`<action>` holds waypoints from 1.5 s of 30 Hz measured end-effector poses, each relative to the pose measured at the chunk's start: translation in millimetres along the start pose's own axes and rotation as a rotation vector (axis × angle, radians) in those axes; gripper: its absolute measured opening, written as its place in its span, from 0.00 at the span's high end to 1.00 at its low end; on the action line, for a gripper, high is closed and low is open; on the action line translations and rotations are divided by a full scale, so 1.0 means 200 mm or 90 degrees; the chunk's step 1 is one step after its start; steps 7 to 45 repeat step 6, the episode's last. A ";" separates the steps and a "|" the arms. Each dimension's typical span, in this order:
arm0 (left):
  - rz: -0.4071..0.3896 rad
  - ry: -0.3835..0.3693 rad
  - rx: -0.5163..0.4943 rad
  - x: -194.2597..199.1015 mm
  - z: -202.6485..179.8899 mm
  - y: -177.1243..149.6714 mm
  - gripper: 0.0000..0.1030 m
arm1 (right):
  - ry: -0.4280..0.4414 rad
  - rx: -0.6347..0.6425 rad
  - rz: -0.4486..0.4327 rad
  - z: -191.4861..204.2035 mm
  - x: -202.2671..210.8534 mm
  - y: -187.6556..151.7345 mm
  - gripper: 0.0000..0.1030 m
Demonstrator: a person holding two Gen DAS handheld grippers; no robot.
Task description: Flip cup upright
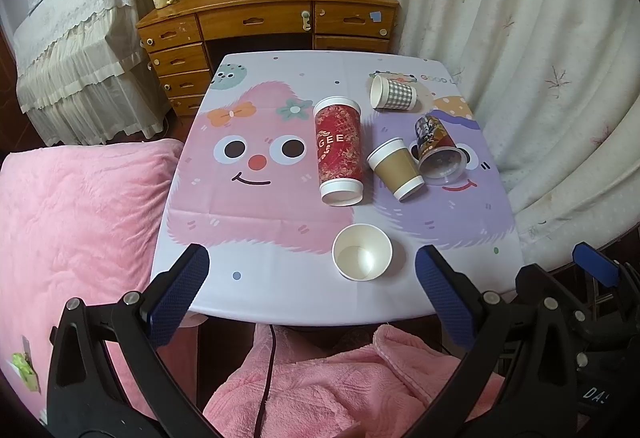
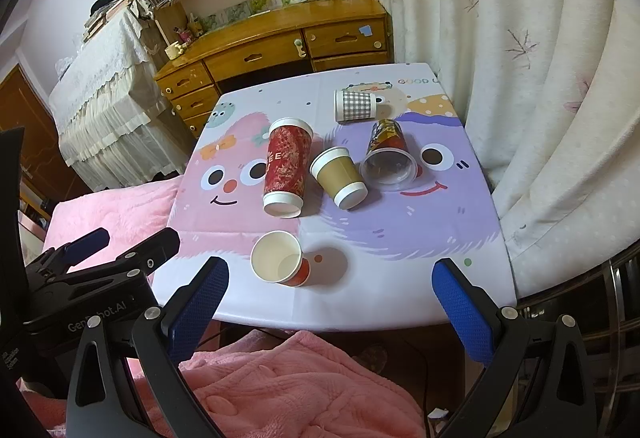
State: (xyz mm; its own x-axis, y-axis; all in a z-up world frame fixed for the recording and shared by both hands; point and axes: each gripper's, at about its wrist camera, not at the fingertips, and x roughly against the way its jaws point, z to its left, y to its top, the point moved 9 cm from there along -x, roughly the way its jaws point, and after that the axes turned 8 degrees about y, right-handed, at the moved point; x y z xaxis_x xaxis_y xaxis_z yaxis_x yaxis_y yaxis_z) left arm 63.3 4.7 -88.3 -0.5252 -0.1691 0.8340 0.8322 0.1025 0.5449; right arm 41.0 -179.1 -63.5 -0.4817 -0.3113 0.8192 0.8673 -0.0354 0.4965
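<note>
Grippers both spread and empty, we should bring the right gripper (image 2: 326, 298) squarely across the red cup (image 2: 285, 162) mid-table (image 2: 460, 278), then tip it upright.

Wooden desk (image 1: 272, 14), white curtain (image 1: 520, 58), pink blanket (image 1: 72, 222), cartoon tablecloth (image 1: 256, 222).

small cup (image 1: 362, 252) nearest on table (image 1: 280, 294), four cups (image 1: 396, 168) behind it

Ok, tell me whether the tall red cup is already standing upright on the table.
No, the tall red cup lies on its side on the table, its open mouth facing the camera beside the brown cup.
</note>
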 end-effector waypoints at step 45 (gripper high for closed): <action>0.005 0.002 0.004 -0.02 0.02 0.00 0.01 | 0.000 0.000 0.003 0.01 -0.02 0.00 0.00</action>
